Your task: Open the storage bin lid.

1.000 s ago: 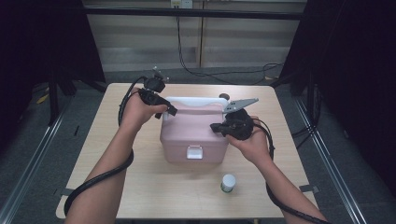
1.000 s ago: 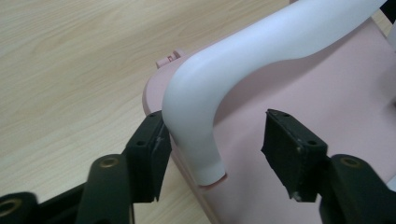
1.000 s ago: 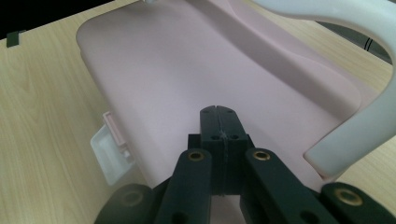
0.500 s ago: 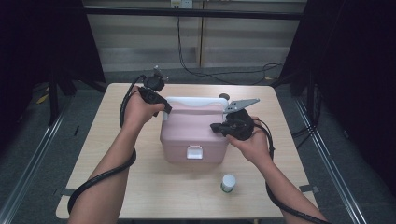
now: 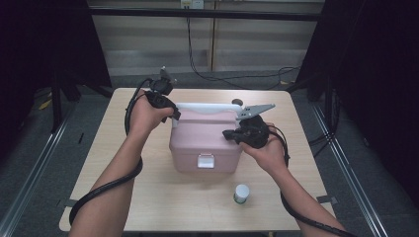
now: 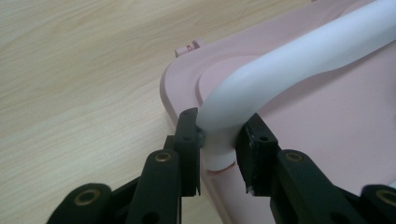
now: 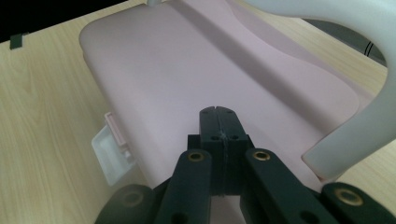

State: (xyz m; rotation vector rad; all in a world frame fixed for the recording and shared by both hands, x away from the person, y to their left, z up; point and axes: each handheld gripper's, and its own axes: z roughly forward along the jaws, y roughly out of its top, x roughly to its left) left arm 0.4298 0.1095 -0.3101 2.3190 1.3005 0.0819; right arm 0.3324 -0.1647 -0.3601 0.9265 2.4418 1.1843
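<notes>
We note the pink box (image 5: 205,143) mid-table, white handle (image 5: 205,106) raised. Left gripper (image 6: 217,140) has just been closing, jaws now clamping the handle's end. Right gripper (image 7: 218,126), jaws fully together and empty, rests over the lid. Small jar (image 5: 241,193) stands nearby.

Left gripper (image 6: 217,149): jaws have just been closing, fingers (image 6: 189,140) now drawn in against foot of white handle (image 6: 299,60) on pink box (image 5: 205,143); handle sits between them. Hand position unchanged.
</notes>
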